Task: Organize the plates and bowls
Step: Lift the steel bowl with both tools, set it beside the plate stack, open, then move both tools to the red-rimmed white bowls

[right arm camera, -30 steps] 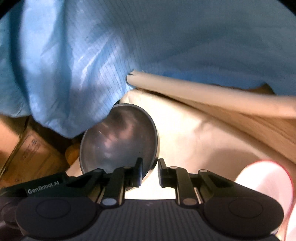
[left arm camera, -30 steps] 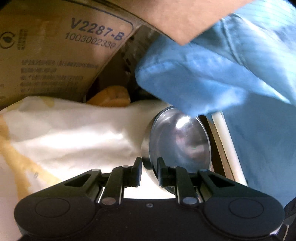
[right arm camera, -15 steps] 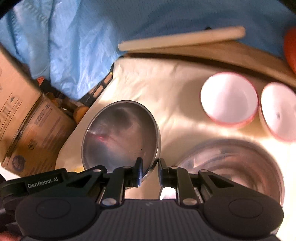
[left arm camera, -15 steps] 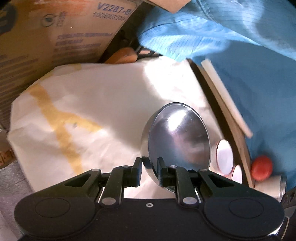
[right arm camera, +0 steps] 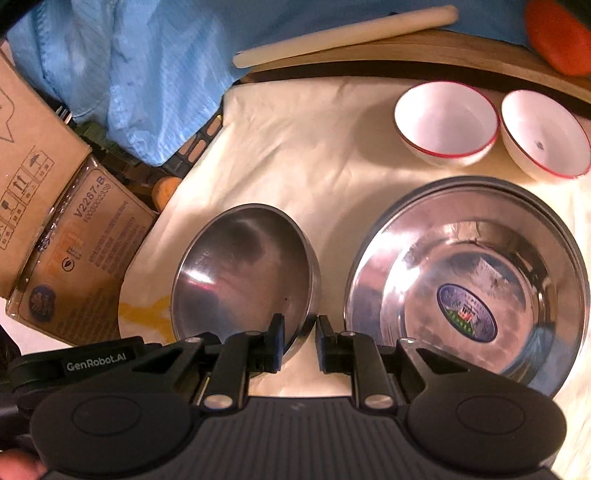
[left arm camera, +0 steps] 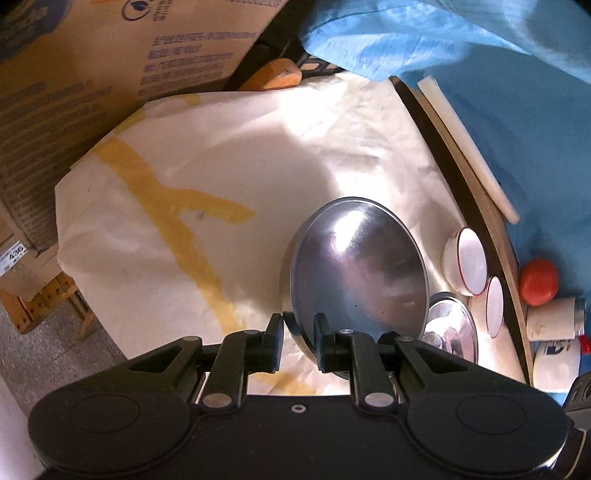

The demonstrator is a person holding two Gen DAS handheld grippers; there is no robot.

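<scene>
A cream cloth with yellow stripes covers the surface, with printed cardboard boxes along one side and blue fabric beyond. Both hand-held grippers clamp the same small round stainless-steel bowl: the left hand-held gripper pinches its rim on one side, the right hand-held gripper on the opposite side, jaws nearly closed with the rim between them. The bowl is tilted above the cloth, just beside a large shiny steel bowl with a blue sticker. Two white red-rimmed bowls sit side by side near a pale wooden rod.
</scene>
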